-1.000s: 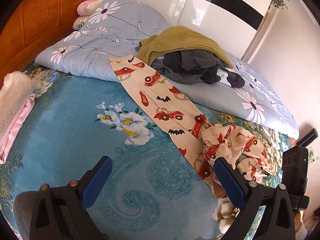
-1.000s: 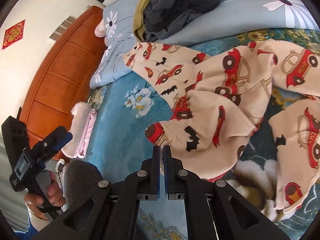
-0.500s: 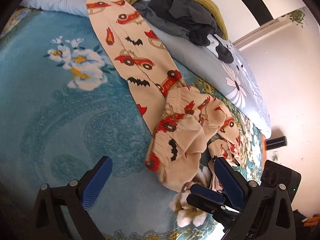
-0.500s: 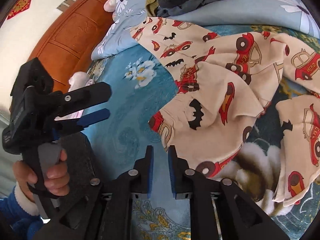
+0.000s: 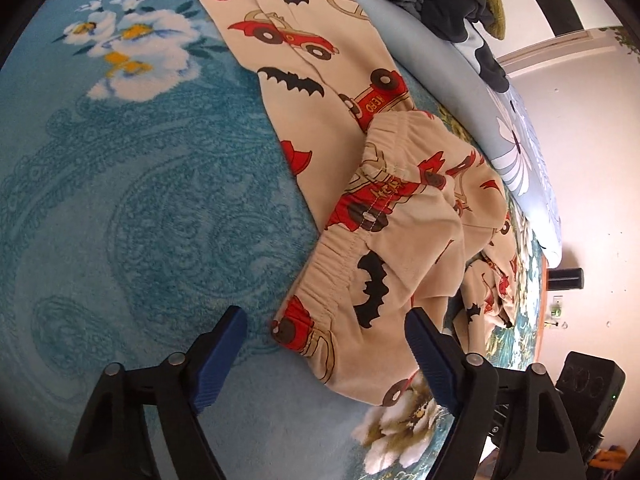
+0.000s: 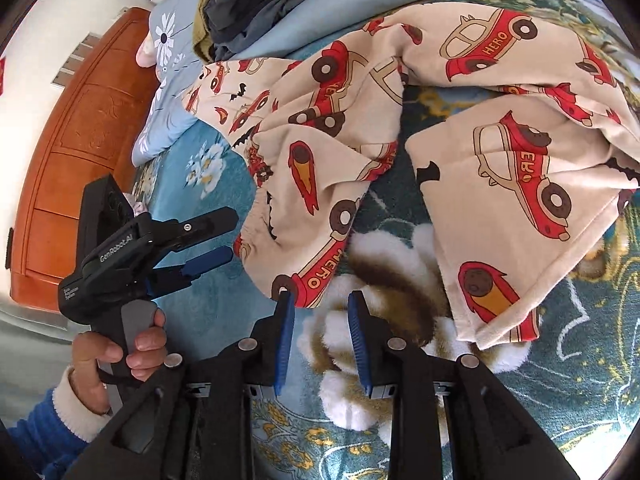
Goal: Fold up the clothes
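Observation:
Cream pyjama trousers [image 5: 400, 240] printed with red cars and black bats lie crumpled on a teal flowered blanket [image 5: 140, 200]. One leg stretches away toward the quilt. My left gripper [image 5: 324, 314] points down at the elastic waistband. Its jaws are closing and straddle the waistband corner, with the pads clear of the cloth. In the right wrist view the trousers [image 6: 320, 160] spread across the blanket [image 6: 580, 360]. My right gripper [image 6: 320, 296] hovers at their near hem, its jaws opening a little with only blanket between them. The left gripper [image 6: 228, 234] shows at left, held by a hand [image 6: 120, 356].
A light blue flowered quilt [image 5: 512, 128] lies behind the trousers, with a heap of dark and olive clothes [image 6: 256, 4] on it. A wooden headboard [image 6: 72, 140] stands at the far left. The bed's edge and a white wall lie to the right in the left wrist view.
My left gripper has come down close over the waistband and its jaws have narrowed. My right gripper has gone from shut to slightly open and moved to the trousers' hem.

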The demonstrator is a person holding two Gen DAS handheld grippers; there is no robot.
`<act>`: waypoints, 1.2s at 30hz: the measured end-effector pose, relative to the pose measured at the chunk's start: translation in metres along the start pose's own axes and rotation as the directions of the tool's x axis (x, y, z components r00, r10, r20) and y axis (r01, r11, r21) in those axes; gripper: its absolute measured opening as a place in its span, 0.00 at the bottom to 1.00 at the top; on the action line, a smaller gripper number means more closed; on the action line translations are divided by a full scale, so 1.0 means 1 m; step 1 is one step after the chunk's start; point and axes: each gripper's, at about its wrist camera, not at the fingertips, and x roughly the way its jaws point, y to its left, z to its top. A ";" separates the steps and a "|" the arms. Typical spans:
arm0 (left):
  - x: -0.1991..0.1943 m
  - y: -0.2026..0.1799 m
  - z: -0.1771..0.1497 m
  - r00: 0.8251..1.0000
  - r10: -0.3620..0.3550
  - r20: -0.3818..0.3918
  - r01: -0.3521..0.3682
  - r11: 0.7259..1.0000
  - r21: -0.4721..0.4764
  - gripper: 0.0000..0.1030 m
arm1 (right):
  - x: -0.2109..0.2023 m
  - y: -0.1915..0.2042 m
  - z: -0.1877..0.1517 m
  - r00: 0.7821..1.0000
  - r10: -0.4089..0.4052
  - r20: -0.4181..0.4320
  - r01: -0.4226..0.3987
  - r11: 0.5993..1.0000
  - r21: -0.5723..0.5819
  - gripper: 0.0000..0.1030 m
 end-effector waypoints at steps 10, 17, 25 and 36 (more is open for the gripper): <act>-0.008 -0.003 -0.004 0.999 0.037 0.032 -0.037 0.999 0.005 0.11 | -0.003 -0.006 0.003 1.000 -0.012 0.014 0.011 0.999 0.034 0.27; -0.081 0.001 0.007 0.969 0.031 0.245 -0.040 0.999 0.032 0.09 | -0.020 -0.017 0.016 0.995 -0.045 0.085 0.038 0.997 0.072 0.27; -0.105 -0.039 -0.012 0.962 0.014 0.272 -0.082 0.967 0.240 0.09 | -0.022 0.041 0.088 0.985 -0.033 0.169 0.047 0.995 -0.084 0.28; -0.069 -0.076 -0.051 0.991 -0.027 0.134 -0.028 0.919 0.394 0.09 | 0.086 0.145 0.158 0.936 -0.347 -0.052 0.272 0.812 -0.517 0.51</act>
